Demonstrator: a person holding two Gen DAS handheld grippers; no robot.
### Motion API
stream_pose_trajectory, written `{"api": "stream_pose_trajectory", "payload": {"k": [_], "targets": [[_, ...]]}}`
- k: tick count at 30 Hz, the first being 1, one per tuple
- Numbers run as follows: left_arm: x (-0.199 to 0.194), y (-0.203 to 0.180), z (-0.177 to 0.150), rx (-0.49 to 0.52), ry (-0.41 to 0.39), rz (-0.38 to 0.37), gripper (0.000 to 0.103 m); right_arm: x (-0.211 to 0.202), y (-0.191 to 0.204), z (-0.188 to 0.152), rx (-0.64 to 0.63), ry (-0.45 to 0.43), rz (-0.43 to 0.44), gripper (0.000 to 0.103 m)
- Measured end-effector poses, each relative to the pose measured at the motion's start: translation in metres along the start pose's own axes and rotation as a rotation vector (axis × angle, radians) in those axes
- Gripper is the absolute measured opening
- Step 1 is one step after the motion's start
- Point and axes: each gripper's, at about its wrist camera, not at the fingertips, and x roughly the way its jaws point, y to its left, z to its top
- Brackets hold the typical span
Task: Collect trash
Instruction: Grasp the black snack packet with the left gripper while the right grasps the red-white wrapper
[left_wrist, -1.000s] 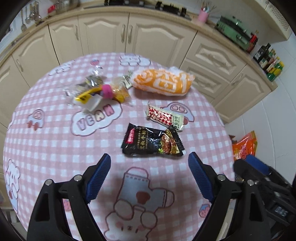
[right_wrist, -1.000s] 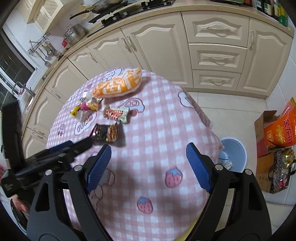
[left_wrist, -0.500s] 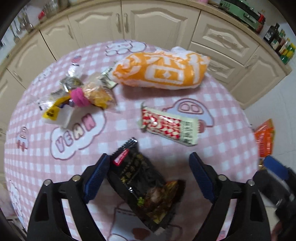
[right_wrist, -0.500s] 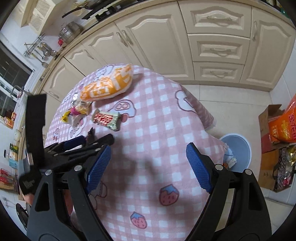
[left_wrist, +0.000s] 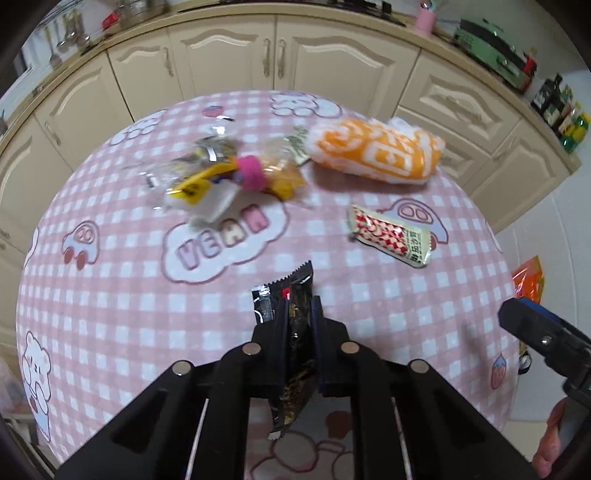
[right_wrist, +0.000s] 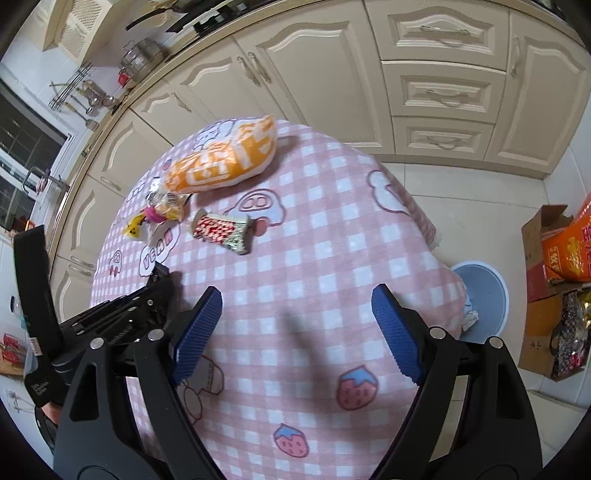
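My left gripper (left_wrist: 297, 317) is shut on a black snack wrapper (left_wrist: 291, 295), holding it edge-up just above the pink checked tablecloth (left_wrist: 110, 295). On the table lie a red-and-white wrapper (left_wrist: 391, 240), an orange-and-white bag (left_wrist: 373, 151) and a pile of clear and yellow wrappers with a pink ring (left_wrist: 225, 173). My right gripper (right_wrist: 295, 325) is open and empty above the table's near right part. The left gripper shows at the left of the right wrist view (right_wrist: 155, 291).
A light blue trash bin (right_wrist: 484, 295) stands on the floor right of the table. A cardboard box with orange packs (right_wrist: 554, 251) stands beyond it. Cream kitchen cabinets (left_wrist: 280, 55) run behind the table.
My left gripper has closed on the black wrapper, which lay flat on the table before, and lifted it edge-up. The right gripper has stayed open and moved a little.
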Motion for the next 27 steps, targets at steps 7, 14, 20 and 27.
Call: {"api": "stream_pose_trajectory", "payload": {"k": [7,14,20,27], "targets": [[-0.016,0.032,0.000,-0.085,-0.036,-0.062,0.011,0.022,0.031,0.013,-0.070,0.028,-0.026,0.082],[-0.022,0.055,0.003,-0.129,-0.064,-0.063,0.011,0.065,0.064,0.029,-0.121,0.091,-0.052,0.082],[-0.025,0.071,0.005,-0.152,-0.082,-0.046,0.011,0.087,0.087,0.040,-0.111,0.051,-0.121,0.087],[-0.020,0.082,0.004,-0.173,-0.064,-0.055,0.011,0.091,0.101,0.026,-0.294,-0.086,-0.263,0.035]]}}
